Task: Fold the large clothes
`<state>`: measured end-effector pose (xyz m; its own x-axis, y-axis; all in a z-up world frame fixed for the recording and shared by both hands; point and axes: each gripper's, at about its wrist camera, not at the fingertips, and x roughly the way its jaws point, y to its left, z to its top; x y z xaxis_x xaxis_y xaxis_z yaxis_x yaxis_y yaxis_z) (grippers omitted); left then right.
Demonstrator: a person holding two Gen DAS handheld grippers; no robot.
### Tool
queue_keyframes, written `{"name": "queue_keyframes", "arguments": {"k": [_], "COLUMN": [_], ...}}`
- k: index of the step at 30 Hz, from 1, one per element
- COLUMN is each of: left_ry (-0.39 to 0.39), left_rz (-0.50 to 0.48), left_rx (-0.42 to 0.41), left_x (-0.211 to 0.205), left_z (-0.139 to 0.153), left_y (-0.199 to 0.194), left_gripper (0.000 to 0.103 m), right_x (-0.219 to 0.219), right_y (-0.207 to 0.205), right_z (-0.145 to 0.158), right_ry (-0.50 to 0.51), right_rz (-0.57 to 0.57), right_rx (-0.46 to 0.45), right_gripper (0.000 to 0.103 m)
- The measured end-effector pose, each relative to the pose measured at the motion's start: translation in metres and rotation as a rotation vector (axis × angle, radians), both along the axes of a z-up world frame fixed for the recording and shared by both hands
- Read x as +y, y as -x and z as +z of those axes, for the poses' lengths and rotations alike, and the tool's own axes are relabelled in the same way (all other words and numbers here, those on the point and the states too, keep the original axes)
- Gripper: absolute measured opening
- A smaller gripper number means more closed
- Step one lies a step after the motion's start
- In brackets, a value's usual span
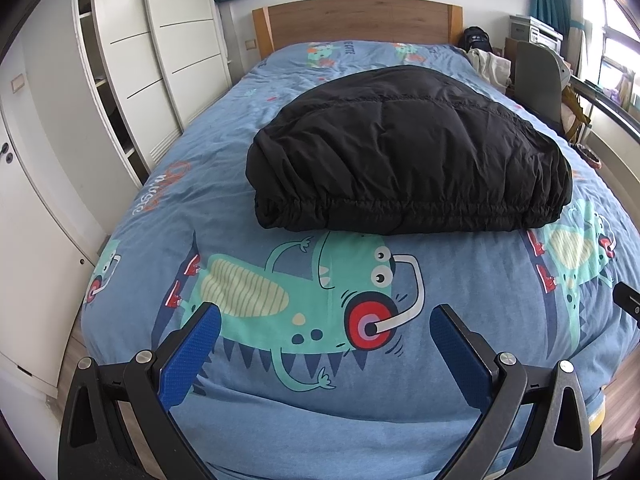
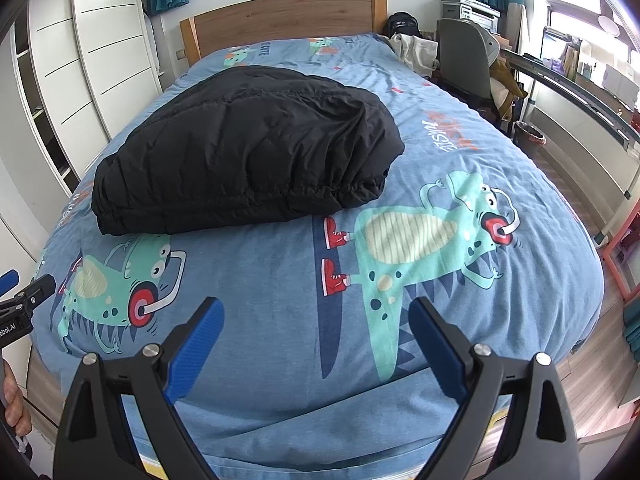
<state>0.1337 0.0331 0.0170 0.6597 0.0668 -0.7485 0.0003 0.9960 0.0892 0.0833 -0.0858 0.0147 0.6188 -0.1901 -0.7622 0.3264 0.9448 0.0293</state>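
A black puffy jacket (image 1: 404, 152) lies folded in a thick bundle on the middle of the bed, its gathered hem toward me; it also shows in the right wrist view (image 2: 244, 148). My left gripper (image 1: 325, 316) is open and empty, held above the foot of the bed, well short of the jacket. My right gripper (image 2: 316, 312) is open and empty too, beside the left one, also short of the jacket. The left gripper's body shows at the left edge of the right wrist view (image 2: 24, 292).
The bed has a blue cover (image 1: 280, 420) printed with green monsters and a wooden headboard (image 1: 356, 20). White wardrobes (image 1: 120, 60) stand on the left. A grey chair (image 2: 464, 56), a desk, a bin (image 2: 528, 138) and windows are on the right.
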Motion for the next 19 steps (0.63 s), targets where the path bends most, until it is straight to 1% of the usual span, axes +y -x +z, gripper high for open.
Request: {"name": "queue_keyframes", "arguments": {"k": [19], "left_ry": [0.015], "left_rz": [0.024], "left_rx": [0.028], "left_x": [0.0071], "left_z": [-0.0046], "left_y": [-0.0030], "left_gripper": [0.102], "right_x": [-0.0024], "right_y": [0.0009], "right_z": [-0.0023], "right_ry": [-0.002], "right_rz": [-0.011], "right_rx": [0.003], "right_gripper": [0.094]}}
